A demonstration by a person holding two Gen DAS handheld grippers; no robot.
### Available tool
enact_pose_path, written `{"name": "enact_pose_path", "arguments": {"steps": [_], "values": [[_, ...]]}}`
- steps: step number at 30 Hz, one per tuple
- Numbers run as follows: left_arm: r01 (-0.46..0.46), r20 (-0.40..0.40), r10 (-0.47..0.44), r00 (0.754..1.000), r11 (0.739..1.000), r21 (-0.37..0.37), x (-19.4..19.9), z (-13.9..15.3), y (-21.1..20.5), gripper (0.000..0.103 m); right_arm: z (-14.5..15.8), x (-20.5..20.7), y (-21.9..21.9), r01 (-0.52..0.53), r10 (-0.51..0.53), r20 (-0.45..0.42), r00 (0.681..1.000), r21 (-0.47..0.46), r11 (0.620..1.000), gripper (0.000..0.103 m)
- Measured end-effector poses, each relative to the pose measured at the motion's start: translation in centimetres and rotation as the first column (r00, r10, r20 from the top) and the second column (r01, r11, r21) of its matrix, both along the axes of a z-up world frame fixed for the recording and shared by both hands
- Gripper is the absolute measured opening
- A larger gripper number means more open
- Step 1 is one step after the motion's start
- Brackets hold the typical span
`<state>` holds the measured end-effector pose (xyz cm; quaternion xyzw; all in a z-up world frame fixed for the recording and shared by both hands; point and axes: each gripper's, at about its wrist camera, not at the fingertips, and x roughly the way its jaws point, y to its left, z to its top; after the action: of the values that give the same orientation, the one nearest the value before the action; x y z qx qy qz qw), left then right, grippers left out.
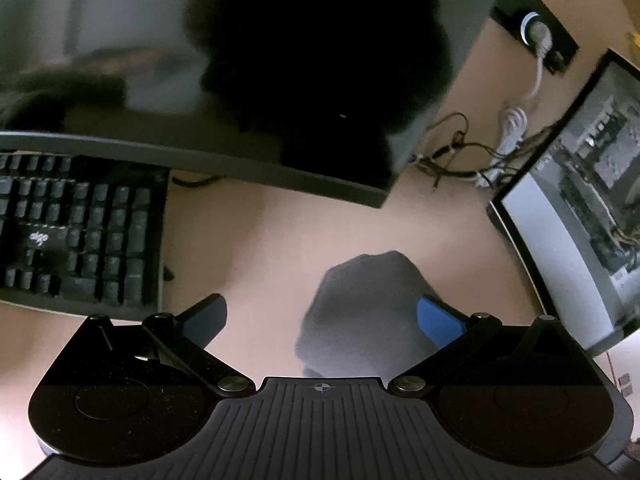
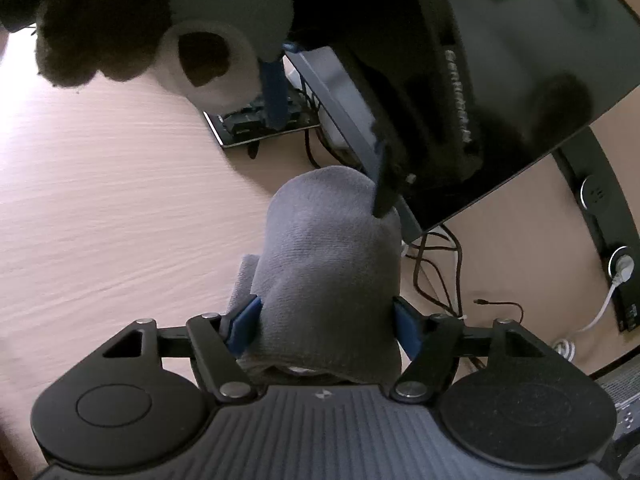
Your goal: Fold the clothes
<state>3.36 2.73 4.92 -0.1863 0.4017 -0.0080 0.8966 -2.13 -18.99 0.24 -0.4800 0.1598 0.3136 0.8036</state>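
The right tool [image 2: 326,322] has its blue pads [image 2: 244,322] pressed against both sides of a grey sock [image 2: 320,264], pinching it near the open end; the fabric bulges forward from the jaws and its rounded toe stands up above the pale table [image 2: 100,200]. A loose flap of the same cloth pokes out just beside the left pad. The left tool [image 1: 322,320] is spread wide and holds nothing; in its view the sock sits nearer its right pad than its left, so it looks off centre to the grab. In the right view a dark finger of the left tool seems to touch the sock's far end, though I cannot tell if it presses.

To fold well, I judge the left tool should shift until the toe lies midway between its pads, then close on the tip only, not on both layers deep. The right grip should stay firm so the cuff does not slip. Bring toe to cuff low over the table, well clear of the monitor [image 2: 520,60], keyboard [image 1: 80,232] and cables [image 1: 460,148]
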Motion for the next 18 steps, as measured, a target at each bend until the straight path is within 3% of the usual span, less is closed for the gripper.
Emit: {"name": "enact_pose_path", "arguments": {"steps": [4, 8, 11, 14, 18], "values": [[0.031, -0.026, -0.03, 0.999, 0.999, 0.038, 0.6, -0.9, -1.5, 0.103, 0.3, 0.6, -0.8, 0.026, -0.024, -0.063, 0.998, 0.03, 0.999, 0.073], [0.063, -0.037, -0.06, 0.997, 0.995, 0.077, 1.2, -1.3, -2.9, 0.103, 1.9, 2.2, -2.9, 0.084, -0.05, -0.233, 0.971, 0.141, 0.986, 0.077], [0.081, -0.045, -0.077, 0.996, 0.99, 0.111, 1.6, -1.7, -3.8, 0.103, 4.1, 4.0, -5.6, 0.165, -0.038, -0.408, 0.912, 0.281, 0.945, 0.077], [0.076, -0.055, -0.07, 0.996, 0.991, 0.109, 1.8, -2.4, -3.8, 0.103, 6.5, 5.9, -8.9, 0.273, -0.024, -0.53, 0.848, 0.398, 0.876, 0.074], [0.056, -0.066, -0.052, 0.996, 0.997, 0.061, 1.7, -3.8, -3.0, 0.103, 5.8, 8.4, -9.6, 0.354, -0.054, -0.596, 0.801, 0.399, 0.846, 0.054]]}}
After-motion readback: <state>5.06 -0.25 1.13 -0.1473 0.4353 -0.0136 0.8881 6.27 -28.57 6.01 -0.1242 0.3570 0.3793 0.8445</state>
